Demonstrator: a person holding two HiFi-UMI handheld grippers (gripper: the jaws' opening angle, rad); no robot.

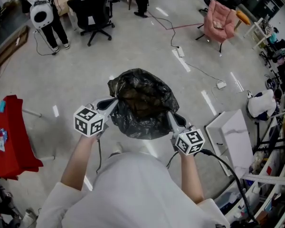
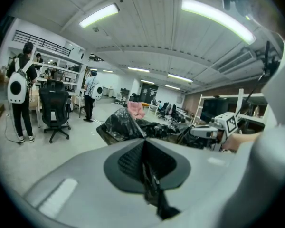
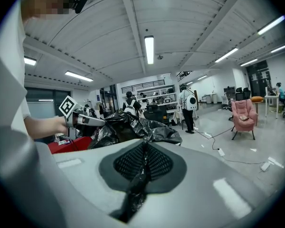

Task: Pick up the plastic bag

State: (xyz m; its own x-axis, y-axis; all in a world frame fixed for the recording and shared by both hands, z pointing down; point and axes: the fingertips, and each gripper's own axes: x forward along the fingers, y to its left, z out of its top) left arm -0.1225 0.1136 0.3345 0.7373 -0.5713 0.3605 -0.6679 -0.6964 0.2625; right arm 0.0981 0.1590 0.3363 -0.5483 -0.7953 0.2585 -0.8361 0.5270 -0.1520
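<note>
A black plastic bag [image 1: 142, 103] hangs in the air above the floor, stretched open between my two grippers. My left gripper [image 1: 115, 102] is shut on the bag's left rim, and my right gripper [image 1: 169, 114] is shut on its right rim. In the left gripper view a strip of black film [image 2: 149, 179] is pinched between the closed pads, with the bag [image 2: 126, 123] bulging beyond them and the other gripper [image 2: 213, 129] across it. The right gripper view shows the same: crumpled black film [image 3: 137, 182] clamped in the jaws, the bag [image 3: 133, 127] ahead.
A red-covered table [image 1: 9, 137] stands at the left. A black office chair [image 1: 92, 11] and standing people are at the far end. A pink armchair [image 1: 218, 18] sits at the upper right, cables cross the floor, and a white board [image 1: 230, 137] and cluttered shelves line the right.
</note>
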